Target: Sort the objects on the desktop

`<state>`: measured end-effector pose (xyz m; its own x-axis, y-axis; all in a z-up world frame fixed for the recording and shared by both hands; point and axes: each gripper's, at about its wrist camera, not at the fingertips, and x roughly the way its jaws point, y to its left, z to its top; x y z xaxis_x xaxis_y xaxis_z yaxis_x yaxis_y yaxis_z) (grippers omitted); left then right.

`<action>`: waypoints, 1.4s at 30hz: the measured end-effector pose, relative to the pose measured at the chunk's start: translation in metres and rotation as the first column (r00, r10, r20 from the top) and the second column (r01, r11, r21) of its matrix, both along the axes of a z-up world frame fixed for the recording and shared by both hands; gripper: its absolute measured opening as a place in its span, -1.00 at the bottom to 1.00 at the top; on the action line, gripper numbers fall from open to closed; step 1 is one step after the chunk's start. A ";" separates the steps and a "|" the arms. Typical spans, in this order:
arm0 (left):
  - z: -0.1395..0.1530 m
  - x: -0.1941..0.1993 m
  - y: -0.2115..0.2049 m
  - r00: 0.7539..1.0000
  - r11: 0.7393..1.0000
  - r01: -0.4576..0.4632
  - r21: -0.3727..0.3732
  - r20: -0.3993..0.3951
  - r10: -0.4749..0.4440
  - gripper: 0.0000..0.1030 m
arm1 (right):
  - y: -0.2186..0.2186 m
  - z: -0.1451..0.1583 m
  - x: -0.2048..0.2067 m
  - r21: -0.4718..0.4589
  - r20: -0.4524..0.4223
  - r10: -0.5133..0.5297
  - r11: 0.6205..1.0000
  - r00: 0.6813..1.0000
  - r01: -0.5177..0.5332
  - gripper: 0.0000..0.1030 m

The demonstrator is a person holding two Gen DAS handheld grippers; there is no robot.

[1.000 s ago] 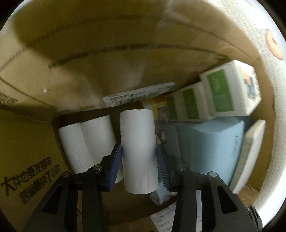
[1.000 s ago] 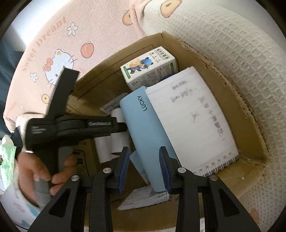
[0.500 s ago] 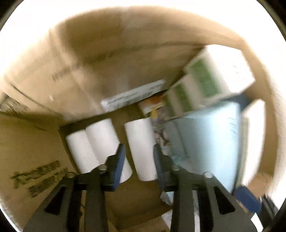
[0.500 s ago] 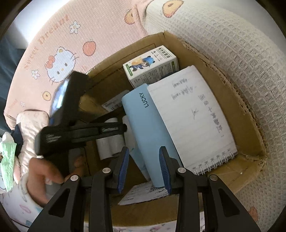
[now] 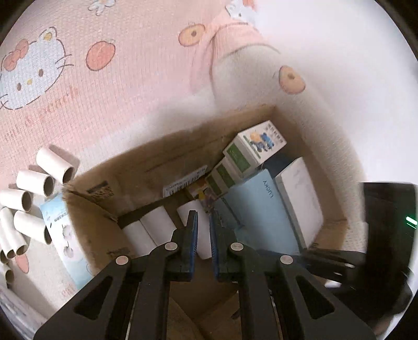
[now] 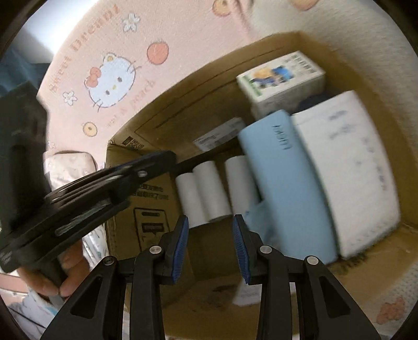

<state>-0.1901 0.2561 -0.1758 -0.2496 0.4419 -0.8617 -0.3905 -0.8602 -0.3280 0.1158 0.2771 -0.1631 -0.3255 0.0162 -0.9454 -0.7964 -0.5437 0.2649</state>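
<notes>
The left gripper (image 5: 203, 236) hangs above the open cardboard box (image 5: 109, 183), its jaws having just been closing down to a narrow slit with nothing between them. Directly below its tips a white paper roll (image 5: 202, 235) lies on the box floor, and two more white rolls (image 5: 149, 230) lie side by side just left of it. The right gripper (image 6: 210, 245) also looks down into the box, its jaws a modest gap apart and empty.

Against the rolls leans a light blue notebook (image 5: 261, 209) marked LUCKY, and touching its far side is a white spiral notepad (image 5: 300, 198). Beyond these, small white and green cartons (image 5: 250, 154) are stacked in the far corner.

The box sits on a surface covered by a pink cartoon-cat cloth (image 5: 104, 86), which gives way to a white waffle-weave cloth (image 6: 352, 23).

Only the left wrist view shows the cluster of empty cardboard tubes (image 5: 31, 198) lying on the cloth outside the box, with a pale blue packet (image 5: 65, 240) beside them. Only the right wrist view shows the person's hand (image 6: 47, 277) gripping the left gripper's handle.
</notes>
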 end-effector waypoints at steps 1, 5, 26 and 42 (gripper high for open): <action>0.001 -0.003 -0.003 1.000 1.000 -0.001 0.014 -0.007 0.001 -0.80 | 0.001 -0.004 -0.002 -0.029 0.001 -0.017 0.999 1.000 0.017 -0.40; 0.008 -0.005 -0.018 0.999 0.997 0.020 0.072 -0.036 -0.017 -0.80 | 0.011 -0.027 -0.016 -0.052 0.088 -0.077 0.995 0.993 0.082 -0.40; 0.013 -0.021 -0.067 0.998 0.947 0.054 0.317 -0.031 -0.047 -0.80 | 0.031 -0.077 -0.072 0.072 0.517 -0.163 0.987 0.840 0.146 -0.40; 0.016 -0.015 -0.089 0.997 0.933 0.073 0.354 -0.049 -0.060 -0.81 | 0.023 -0.083 -0.085 0.242 0.675 -0.207 0.969 0.708 0.053 -0.55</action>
